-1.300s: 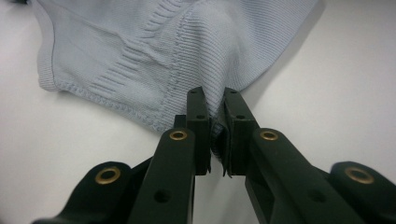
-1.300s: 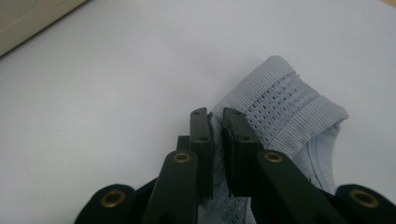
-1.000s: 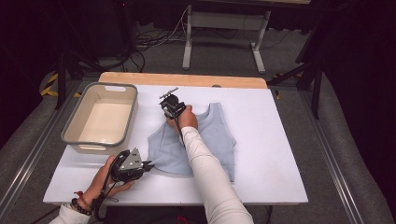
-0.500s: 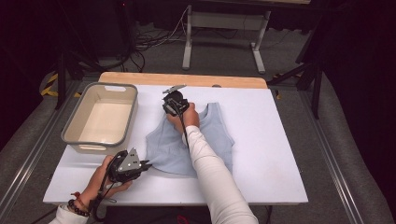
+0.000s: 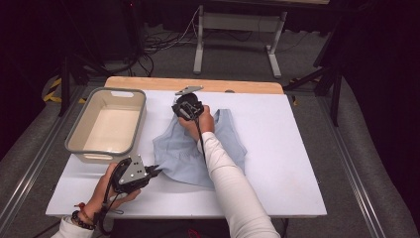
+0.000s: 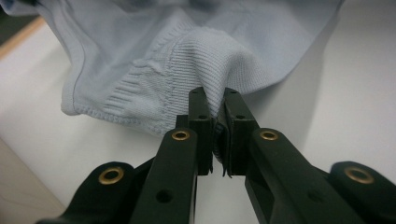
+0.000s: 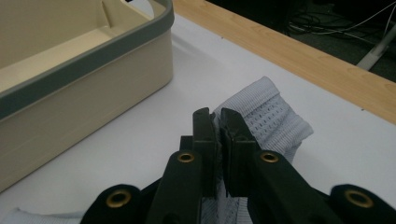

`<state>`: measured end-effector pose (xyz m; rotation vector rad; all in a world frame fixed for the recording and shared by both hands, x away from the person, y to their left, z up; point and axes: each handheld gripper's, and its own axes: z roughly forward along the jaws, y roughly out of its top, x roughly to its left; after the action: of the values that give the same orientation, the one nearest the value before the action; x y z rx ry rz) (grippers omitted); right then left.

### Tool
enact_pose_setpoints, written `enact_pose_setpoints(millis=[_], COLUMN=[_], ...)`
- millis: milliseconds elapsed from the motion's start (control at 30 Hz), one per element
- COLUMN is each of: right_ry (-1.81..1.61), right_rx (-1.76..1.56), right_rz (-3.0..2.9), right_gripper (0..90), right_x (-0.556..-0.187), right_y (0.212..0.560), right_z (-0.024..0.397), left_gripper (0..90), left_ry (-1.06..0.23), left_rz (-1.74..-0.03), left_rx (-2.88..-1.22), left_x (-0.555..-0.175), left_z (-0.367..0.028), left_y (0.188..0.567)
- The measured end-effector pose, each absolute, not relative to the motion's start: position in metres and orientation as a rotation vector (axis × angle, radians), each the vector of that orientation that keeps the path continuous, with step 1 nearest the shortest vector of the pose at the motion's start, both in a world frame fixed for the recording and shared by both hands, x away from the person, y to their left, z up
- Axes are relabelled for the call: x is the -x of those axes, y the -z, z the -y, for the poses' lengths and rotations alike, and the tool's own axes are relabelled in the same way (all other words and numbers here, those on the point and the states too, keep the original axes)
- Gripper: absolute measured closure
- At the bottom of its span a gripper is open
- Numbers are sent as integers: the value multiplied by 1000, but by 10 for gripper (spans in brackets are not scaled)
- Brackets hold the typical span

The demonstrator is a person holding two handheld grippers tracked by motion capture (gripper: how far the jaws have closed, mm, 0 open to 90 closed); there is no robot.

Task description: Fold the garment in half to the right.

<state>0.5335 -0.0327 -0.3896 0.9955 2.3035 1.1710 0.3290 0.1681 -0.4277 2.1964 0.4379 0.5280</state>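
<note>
The pale blue knit top (image 5: pixel 200 148) lies near the middle of the white table (image 5: pixel 292 163), its straps toward twelve o'clock and its hem toward six. The right gripper (image 5: pixel 187 110) is closed on the strap at the garment's eleven o'clock corner; in the right gripper view its jaws are all but together with the ribbed strap (image 7: pixel 268 119) pinched between them. The left gripper (image 5: pixel 148 172) is closed on the hem at the seven o'clock corner, and in the left gripper view the ribbed edge (image 6: pixel 205 60) bunches up where the jaws bite it.

Both grips look shallow, taking only a narrow lip of stretchy knit. If the two hands pull apart or lift unevenly, the fabric could slide out of one pair of jaws and the top would flop back crumpled. The beige bin (image 5: pixel 106 124) sits just beside the garment at nine o'clock; a swinging strap or the right gripper itself might catch its rim (image 7: pixel 93 56).

The person's right forearm (image 5: pixel 223 173) crosses the middle of the top and hides that part of it. How much cloth sits inside either pair of jaws cannot be told, and the right gripper's tips are hard to make out from above.
</note>
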Motion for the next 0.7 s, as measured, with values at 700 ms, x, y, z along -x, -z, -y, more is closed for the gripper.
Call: enact_pose_setpoints(millis=[700], right_ry=[-1244], right_rx=[-970], right_rz=[-2289], right_gripper=[858], right_x=[-530], right_y=[372], right_z=[32], left_gripper=[843], left_ry=[-483], left_rz=[-387], left_rx=[-2109], left_x=[-336], left_z=[-157], left_y=[405])
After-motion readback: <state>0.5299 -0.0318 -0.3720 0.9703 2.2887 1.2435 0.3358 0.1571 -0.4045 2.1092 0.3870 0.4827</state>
